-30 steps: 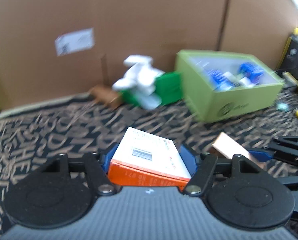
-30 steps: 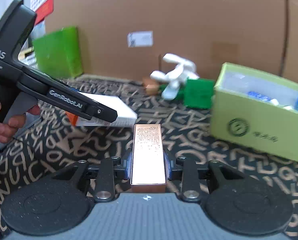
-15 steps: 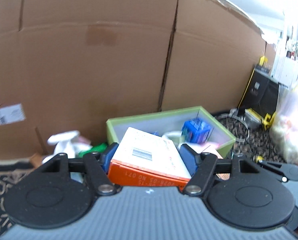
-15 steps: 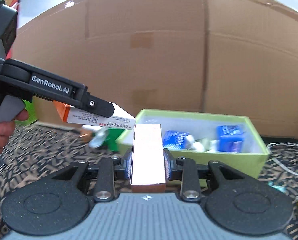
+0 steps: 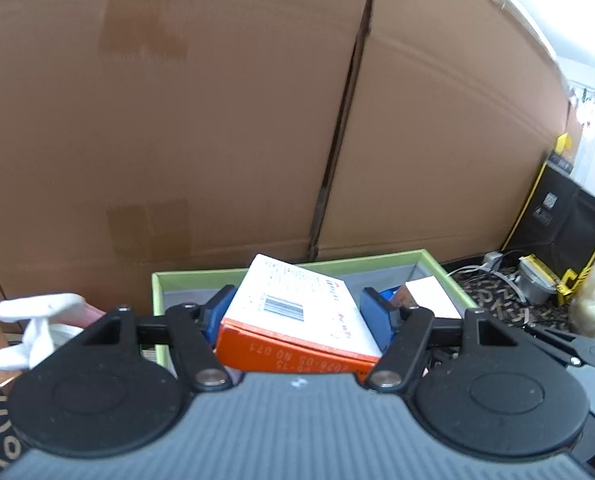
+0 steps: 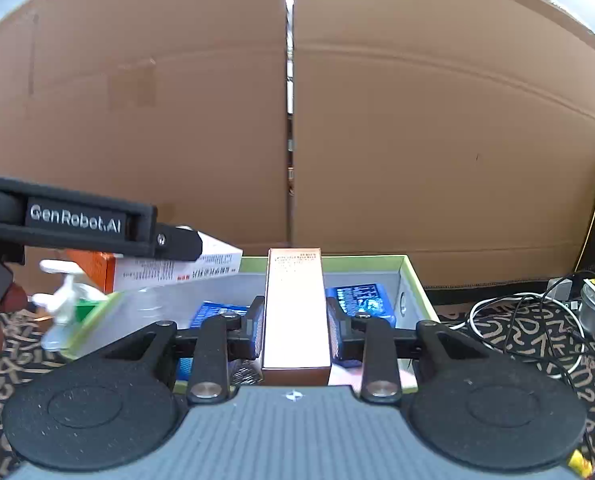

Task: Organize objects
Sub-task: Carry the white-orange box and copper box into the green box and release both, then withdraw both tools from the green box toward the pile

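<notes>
"GenRobot.AI" reads along the left gripper (image 6: 177, 242), which pinches a white-and-orange carton (image 5: 297, 312) bearing a barcode, tilted above the green box (image 6: 413, 280). The right gripper (image 6: 295, 330) pinches a copper-coloured carton (image 6: 295, 312), long axis pointing forward over the same box; its print is illegible.

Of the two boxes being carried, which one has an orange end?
The white box in the left gripper; the right gripper's slim box is copper-coloured.

I see both wrist cameras looking forward and slightly down, close over the green box (image 5: 437, 266) (image 6: 413, 284) against the cardboard wall (image 5: 217, 120) (image 6: 417, 140), which both views share.
</notes>
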The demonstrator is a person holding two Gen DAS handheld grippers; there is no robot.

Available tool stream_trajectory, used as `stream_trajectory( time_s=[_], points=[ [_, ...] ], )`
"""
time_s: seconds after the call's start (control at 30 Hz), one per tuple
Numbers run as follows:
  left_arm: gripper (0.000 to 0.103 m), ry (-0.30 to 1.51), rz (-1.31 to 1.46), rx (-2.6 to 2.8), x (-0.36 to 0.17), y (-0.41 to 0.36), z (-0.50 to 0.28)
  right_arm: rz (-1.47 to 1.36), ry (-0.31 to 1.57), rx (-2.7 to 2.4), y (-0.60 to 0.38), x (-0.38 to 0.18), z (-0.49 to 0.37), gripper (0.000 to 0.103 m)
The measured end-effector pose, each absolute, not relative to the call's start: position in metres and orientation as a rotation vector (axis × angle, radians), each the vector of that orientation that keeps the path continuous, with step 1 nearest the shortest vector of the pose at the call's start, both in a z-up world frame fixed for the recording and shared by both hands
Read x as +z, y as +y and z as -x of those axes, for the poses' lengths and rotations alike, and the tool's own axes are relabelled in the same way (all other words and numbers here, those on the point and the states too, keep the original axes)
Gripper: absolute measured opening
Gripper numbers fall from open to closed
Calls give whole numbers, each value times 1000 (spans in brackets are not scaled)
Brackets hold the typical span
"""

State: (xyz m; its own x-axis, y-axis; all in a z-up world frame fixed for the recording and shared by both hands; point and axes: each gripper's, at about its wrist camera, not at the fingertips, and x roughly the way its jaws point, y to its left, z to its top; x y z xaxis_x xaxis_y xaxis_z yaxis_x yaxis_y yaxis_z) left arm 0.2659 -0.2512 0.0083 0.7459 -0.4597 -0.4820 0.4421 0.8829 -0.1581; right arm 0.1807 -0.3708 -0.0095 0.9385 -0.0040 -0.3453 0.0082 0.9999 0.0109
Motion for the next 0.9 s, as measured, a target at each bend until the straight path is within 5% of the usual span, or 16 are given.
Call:
stream_trajectory(
  time_s=[0.13, 0.27, 0.37, 0.9],
  points=[
    [68, 572, 21, -506, -14, -257, -280, -14, 388, -1, -375, -26, -200, 34],
    [103, 544, 22, -513, -24, -255, -277, 25, 400, 11, -373, -42, -209, 40],
    [103, 527, 13, -517, -26, -250, -274, 44, 377, 13, -374, -47, -205, 71],
    [103, 499, -3, -507, 24, -171, -189, 59, 200, 43, -344, 4, -135, 86]
  ],
)
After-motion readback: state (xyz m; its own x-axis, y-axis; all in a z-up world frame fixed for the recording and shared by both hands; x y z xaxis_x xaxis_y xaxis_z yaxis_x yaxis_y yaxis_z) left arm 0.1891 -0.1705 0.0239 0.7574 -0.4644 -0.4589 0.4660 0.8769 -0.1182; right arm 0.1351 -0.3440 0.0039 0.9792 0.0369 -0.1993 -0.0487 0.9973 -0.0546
